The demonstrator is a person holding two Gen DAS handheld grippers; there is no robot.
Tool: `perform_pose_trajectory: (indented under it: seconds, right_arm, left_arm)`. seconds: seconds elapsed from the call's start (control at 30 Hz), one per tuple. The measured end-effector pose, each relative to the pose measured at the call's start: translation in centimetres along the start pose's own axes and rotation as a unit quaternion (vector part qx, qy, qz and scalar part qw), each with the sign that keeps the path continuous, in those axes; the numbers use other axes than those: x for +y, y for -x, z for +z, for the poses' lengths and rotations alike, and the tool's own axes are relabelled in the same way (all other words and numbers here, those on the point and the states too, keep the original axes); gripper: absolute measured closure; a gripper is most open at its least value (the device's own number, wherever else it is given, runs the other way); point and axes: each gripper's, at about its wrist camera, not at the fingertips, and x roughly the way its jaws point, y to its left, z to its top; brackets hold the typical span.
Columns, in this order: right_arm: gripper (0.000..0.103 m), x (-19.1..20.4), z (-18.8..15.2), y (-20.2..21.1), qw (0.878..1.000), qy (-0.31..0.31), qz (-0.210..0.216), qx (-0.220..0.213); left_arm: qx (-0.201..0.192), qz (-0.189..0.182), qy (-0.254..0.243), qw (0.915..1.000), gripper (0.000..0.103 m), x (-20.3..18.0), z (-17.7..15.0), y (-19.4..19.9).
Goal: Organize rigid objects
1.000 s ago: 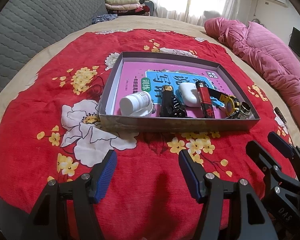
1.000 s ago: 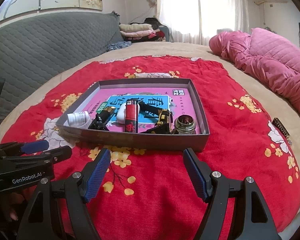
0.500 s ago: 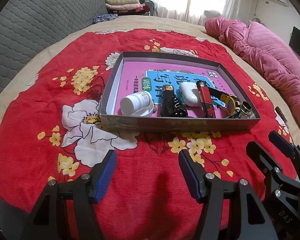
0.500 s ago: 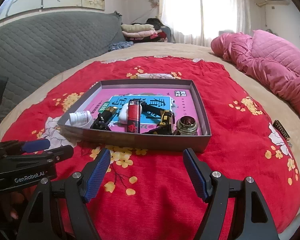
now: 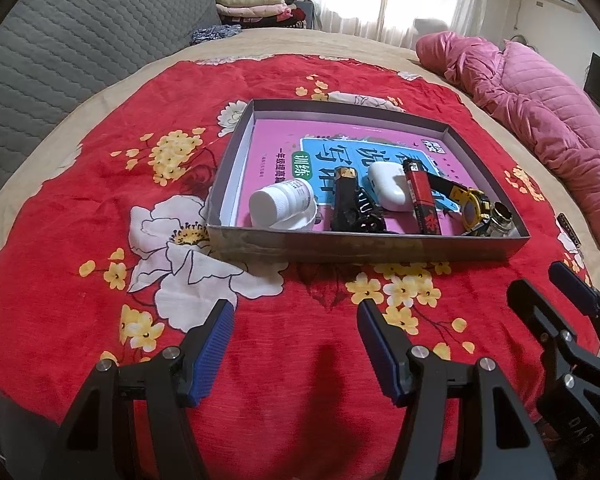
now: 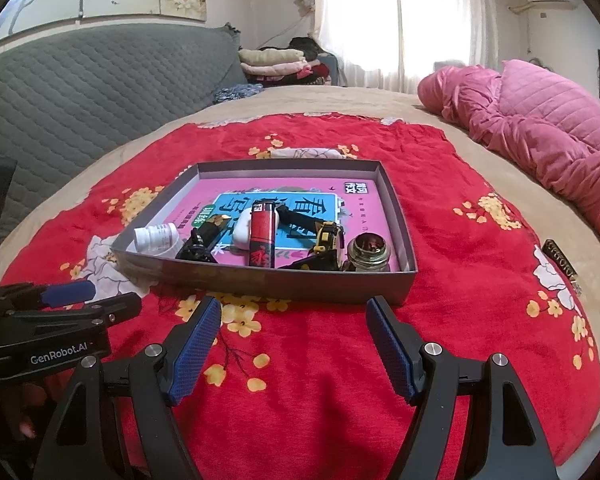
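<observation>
A shallow grey box lies on a red flowered blanket. A pink book lines its bottom. In it lie a white pill bottle, a black object, a white case, a red lighter, a yellow and black watch and a small glass jar. My left gripper is open and empty, short of the box's near wall. My right gripper is open and empty, also short of it.
A pink quilt lies at the right. A grey quilted headboard stands at the left. Folded clothes are stacked at the far end. A small dark wrapped bar lies on the blanket's right edge.
Both views rose slightly and pulled back a little from the box. Both grippers stayed open. Nothing in the box moved.
</observation>
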Motion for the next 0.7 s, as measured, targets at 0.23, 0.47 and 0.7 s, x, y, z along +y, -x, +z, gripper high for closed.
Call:
perform_pose_trajectory:
  seconds: [0.23, 0.47, 0.7]
  right_arm:
    - [0.027, -0.13, 0.01, -0.02, 1.0, 0.0, 0.0, 0.001]
    - [0.027, -0.09, 0.0, -0.01, 1.0, 0.001, -0.001, 0.001]
    - [0.027, -0.05, 0.0, -0.05, 1.0, 0.001, 0.0, 0.002]
  left_arm:
    - [0.001, 0.002, -0.002, 1.0, 0.04, -0.05, -0.07, -0.05]
    - [0.004, 0.008, 0.0, 1.0, 0.04, 0.0, -0.07, -0.17]
    - [0.006, 0.008, 0.0, 0.9999, 0.04, 0.01, -0.09, -0.22]
